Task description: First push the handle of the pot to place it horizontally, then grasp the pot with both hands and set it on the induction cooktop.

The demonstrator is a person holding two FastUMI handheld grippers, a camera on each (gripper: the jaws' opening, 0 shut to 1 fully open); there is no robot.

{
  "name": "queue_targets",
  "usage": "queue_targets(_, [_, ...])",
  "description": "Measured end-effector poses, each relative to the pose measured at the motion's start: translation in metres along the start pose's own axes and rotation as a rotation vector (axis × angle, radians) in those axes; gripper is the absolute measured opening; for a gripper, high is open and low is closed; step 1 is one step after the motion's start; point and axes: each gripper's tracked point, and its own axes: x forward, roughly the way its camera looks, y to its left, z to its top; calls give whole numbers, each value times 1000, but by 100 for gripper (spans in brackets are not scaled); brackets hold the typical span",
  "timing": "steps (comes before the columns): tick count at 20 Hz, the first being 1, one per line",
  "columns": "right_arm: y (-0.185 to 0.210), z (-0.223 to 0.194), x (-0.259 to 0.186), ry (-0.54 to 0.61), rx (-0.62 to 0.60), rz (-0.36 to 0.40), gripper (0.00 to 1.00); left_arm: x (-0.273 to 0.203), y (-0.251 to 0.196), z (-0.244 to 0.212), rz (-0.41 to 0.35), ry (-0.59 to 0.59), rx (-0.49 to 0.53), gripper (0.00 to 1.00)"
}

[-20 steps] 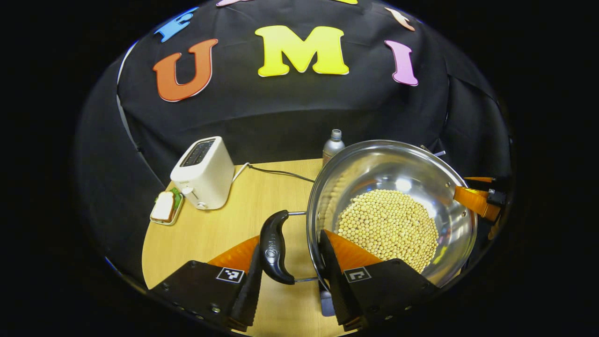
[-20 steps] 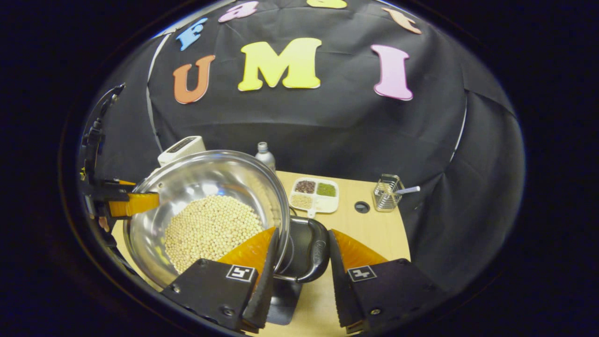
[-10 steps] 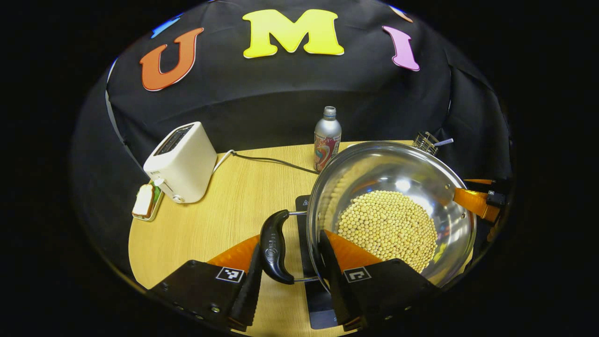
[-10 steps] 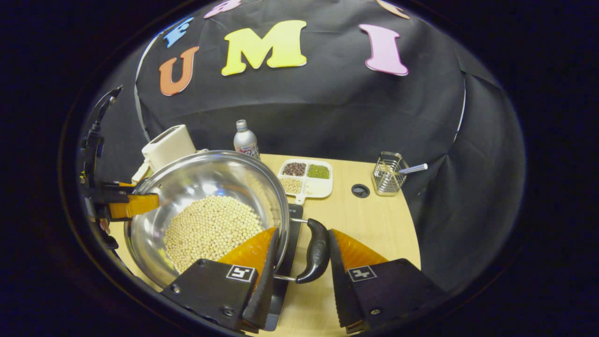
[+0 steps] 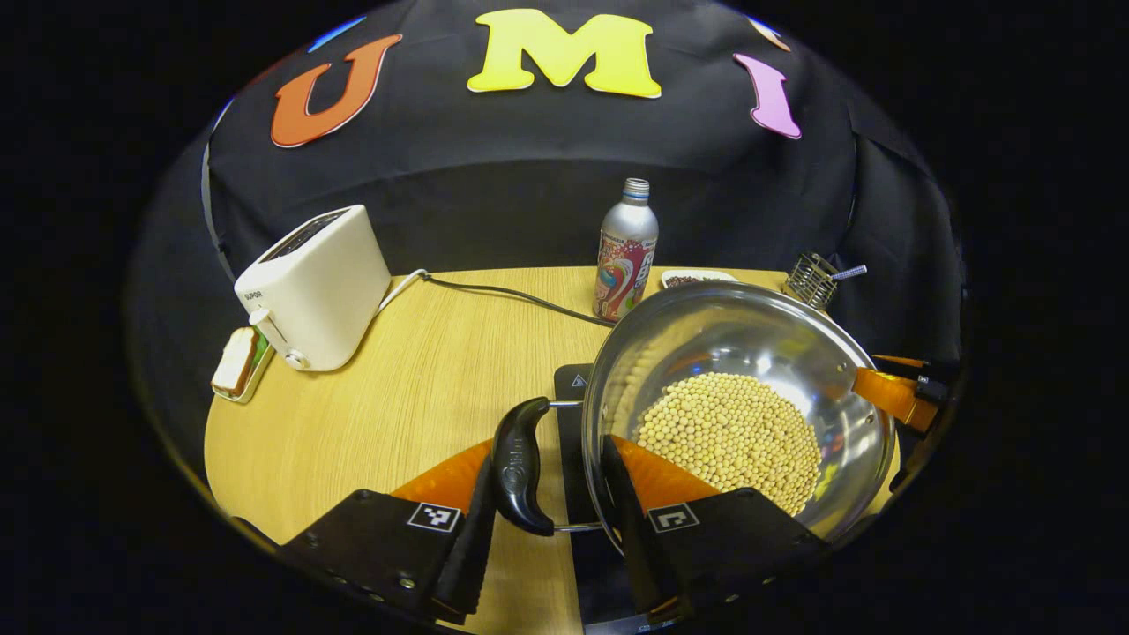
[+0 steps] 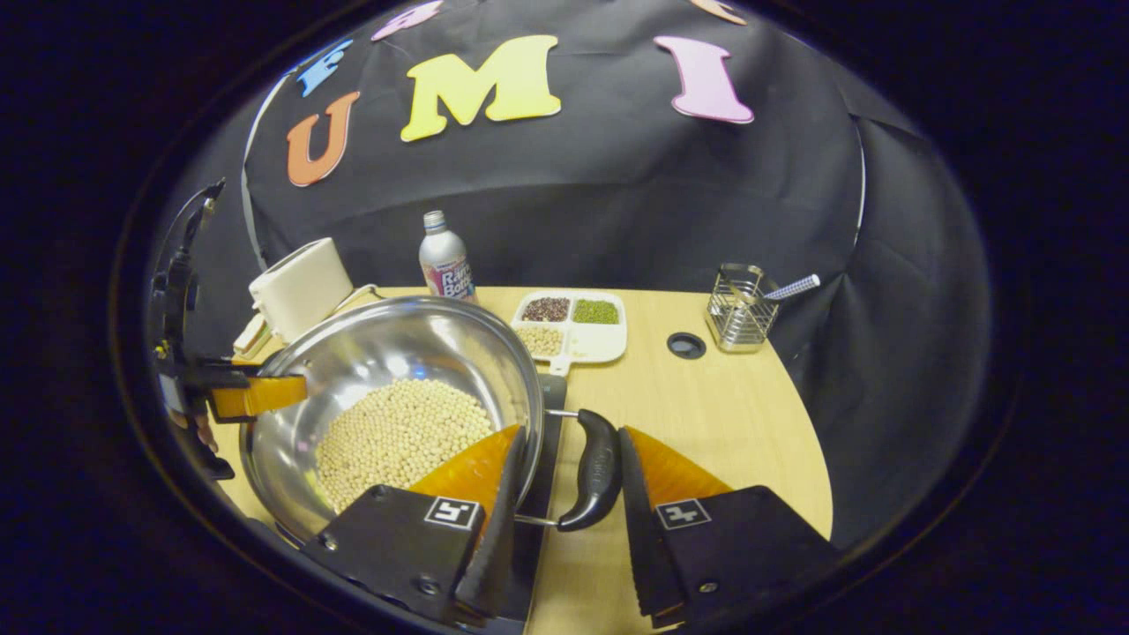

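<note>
A steel pot [image 5: 776, 353] [image 6: 397, 353] half full of pale beans is held over the black induction cooktop [image 5: 571, 388] [image 6: 552, 392]; whether it touches the cooktop I cannot tell. My left gripper [image 5: 547, 529] is shut on the pot's black left handle [image 5: 519, 466], one finger outside the handle and the other inside the rim. In the same way my right gripper [image 6: 564, 520] is shut on the right handle [image 6: 600, 467]. Each gripper also appears across the pot in the other's view: right gripper [image 5: 891, 397], left gripper [image 6: 251, 397].
On the wooden table [image 5: 423, 388] a white toaster [image 5: 309, 287] with its cord stands at the back left, bread on a small tray [image 5: 236, 362] beside it. A bottle [image 5: 626, 256] stands behind the pot. To the right are a divided dish [image 6: 573, 326] and a wire holder [image 6: 741, 309].
Both grippers have come down with the pot, from high above the table to just over the cooktop. More of the tabletop and the bottle has come into sight.
</note>
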Motion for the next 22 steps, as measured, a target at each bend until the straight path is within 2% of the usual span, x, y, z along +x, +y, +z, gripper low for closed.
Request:
queue_targets(1, [1, 3, -11, -33, 21, 6, 58, 2, 0, 2, 0, -19, -1, 62])
queue_targets(10, [1, -1, -7, -64, 50, 10, 59, 3, 1, 3, -4, -75, -37, 63])
queue_targets(13, [-1, 0, -8, -65, 70, -16, 60, 3, 0, 6, -16, -97, -70, 62])
queue_targets(15, [-2, 0, -10, -66, 67, -40, 64, -2, -1, 10, -35, -121, -86, 63])
queue_targets(16, [-2, 1, -15, -74, 61, -48, 65, -8, 1, 16, -32, -150, -88, 80])
queue_targets(17, [-2, 4, -21, -91, 59, -57, 66, -16, 3, 20, -24, -180, -84, 70])
queue_targets(18, [-3, 8, -29, -117, 59, -65, 66, -24, 4, 23, -15, -207, -80, 80])
queue_targets(20, [3, 17, -50, -171, 74, -58, 68, -46, 3, 24, -5, -256, -78, 92])
queue_targets(21, [6, 18, -60, -189, 75, -48, 72, -60, 2, 23, 1, -278, -81, 93])
queue_targets(22, [9, 16, -71, -207, 69, -41, 85, -74, 2, 25, 8, -308, -81, 94])
